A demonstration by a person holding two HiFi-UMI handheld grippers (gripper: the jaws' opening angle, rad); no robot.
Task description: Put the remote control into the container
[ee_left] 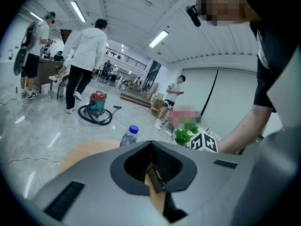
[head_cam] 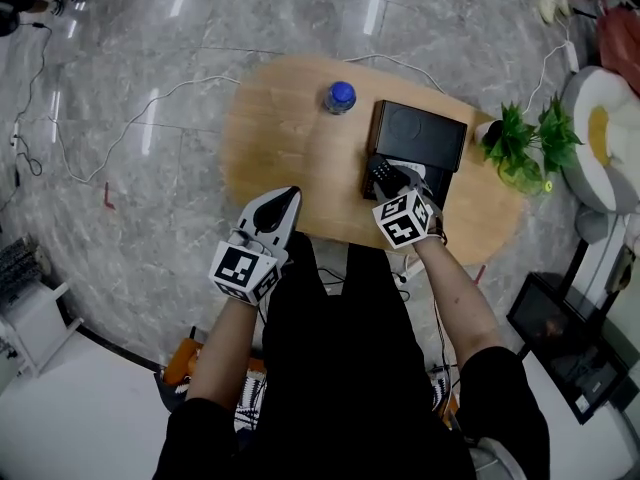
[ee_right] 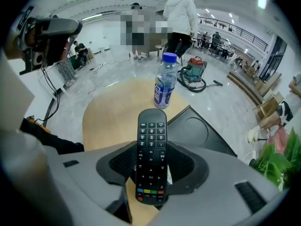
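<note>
Your right fingers [ee_right: 188, 163] pinch the remote control [ee_right: 151, 159] by its lower half, close to the container [ee_right: 197, 131]. It looks light, stiff and slick, so grip its long edges. Your left fingers [ee_left: 136, 161] are pressed together, empty.

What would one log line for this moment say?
right tool: shut on remote control | left tool: shut, empty | container: on table, remote control not yet inside

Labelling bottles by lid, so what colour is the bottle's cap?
Blue; the cap shows best in the right gripper view.
</note>
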